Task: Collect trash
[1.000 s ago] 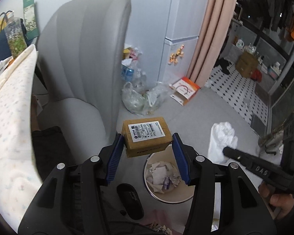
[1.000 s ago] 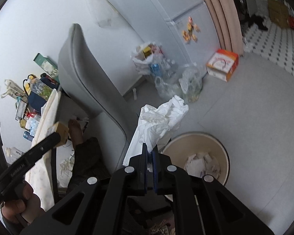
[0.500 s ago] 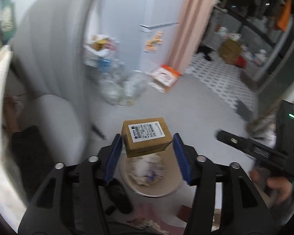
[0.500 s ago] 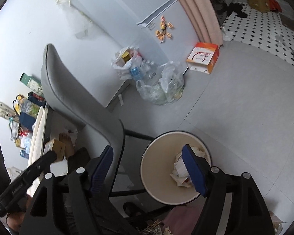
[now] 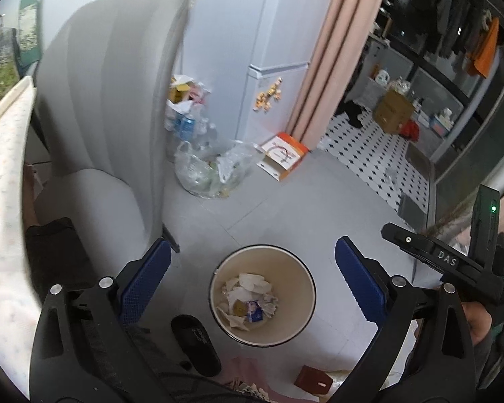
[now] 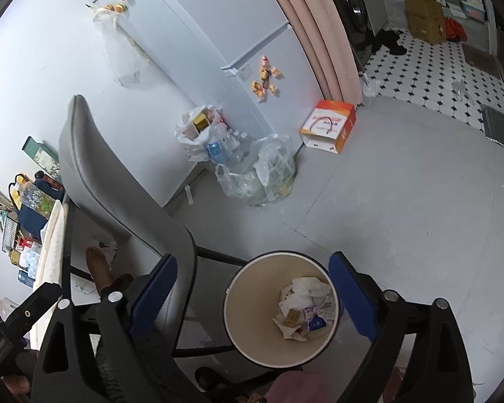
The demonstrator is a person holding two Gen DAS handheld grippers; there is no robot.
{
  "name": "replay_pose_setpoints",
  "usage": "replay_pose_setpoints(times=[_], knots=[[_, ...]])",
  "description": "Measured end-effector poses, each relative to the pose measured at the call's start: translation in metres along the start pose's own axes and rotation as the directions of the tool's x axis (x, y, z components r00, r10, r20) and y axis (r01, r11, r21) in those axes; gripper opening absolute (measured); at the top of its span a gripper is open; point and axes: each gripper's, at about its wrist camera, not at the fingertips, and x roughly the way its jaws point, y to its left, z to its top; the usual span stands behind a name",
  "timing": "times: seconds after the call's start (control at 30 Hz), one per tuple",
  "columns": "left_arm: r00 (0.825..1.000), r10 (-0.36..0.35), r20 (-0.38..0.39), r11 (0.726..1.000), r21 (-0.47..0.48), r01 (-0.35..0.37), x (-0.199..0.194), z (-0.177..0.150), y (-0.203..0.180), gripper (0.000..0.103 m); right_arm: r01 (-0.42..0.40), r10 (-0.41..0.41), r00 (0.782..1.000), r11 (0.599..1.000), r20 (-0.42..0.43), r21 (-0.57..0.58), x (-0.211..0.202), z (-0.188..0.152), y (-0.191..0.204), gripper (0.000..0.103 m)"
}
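Drop step looks finished: left tool [image 5: 250,273] and right tool [image 6: 252,294] are both spreading wide, empty, above the wastebasket [image 5: 215,297]; next, probably seek more litter.

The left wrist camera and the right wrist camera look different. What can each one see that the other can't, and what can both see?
Only the left wrist view shows the black slipper and the small red box on the floor. Only the right wrist view shows a bare foot under the table and the washing machine. Both show the trash bin with crumpled paper, the grey chair, the plastic bags and the orange box.
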Motion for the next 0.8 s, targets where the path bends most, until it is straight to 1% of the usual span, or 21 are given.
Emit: replay_pose_setpoints(times=[0.03,0.2,0.3,0.4,0.5,0.63,0.73,0.8], knots=[[1.000,0.008,0.014,1.000,-0.009,-0.008,-0.006,0.000,0.004,0.097,-0.002,0.002,1.000,1.000,0.008,-0.012,-0.003,0.001,0.005,0.095],[0.998,0.034,0.053,0.997,-0.066,-0.030,-0.032,0.001,0.027,0.097,-0.011,0.012,1.000,0.996,0.014,-0.090,-0.014,0.000,0.036,0.095],[0.993,0.064,0.100,0.994,-0.094,-0.055,-0.054,0.001,0.042,0.097,-0.004,0.008,1.000,0.992,0.029,-0.125,-0.023,-0.001,0.055,0.095],[0.986,0.094,0.140,0.990,-0.121,-0.077,-0.079,0.000,0.057,0.097,0.006,0.002,0.999,0.987,0.050,-0.160,-0.036,-0.002,0.078,0.095],[0.980,0.118,0.161,0.985,-0.143,-0.095,-0.100,-0.003,0.072,0.097,0.010,0.003,0.997,0.982,0.072,-0.189,-0.047,-0.004,0.098,0.095],[0.969,0.142,0.201,0.979,-0.176,-0.106,-0.129,-0.009,0.090,0.097,0.015,0.008,0.995,0.972,0.097,-0.236,-0.064,-0.009,0.126,0.095],[0.961,0.161,0.226,0.976,-0.184,-0.120,-0.148,-0.014,0.098,0.097,0.046,-0.017,0.994,0.961,0.110,-0.273,-0.076,-0.013,0.148,0.095],[0.954,0.189,0.231,0.972,-0.181,-0.149,-0.162,-0.017,0.101,0.097,0.040,-0.004,0.993,0.954,0.119,-0.298,-0.088,-0.017,0.164,0.095]])
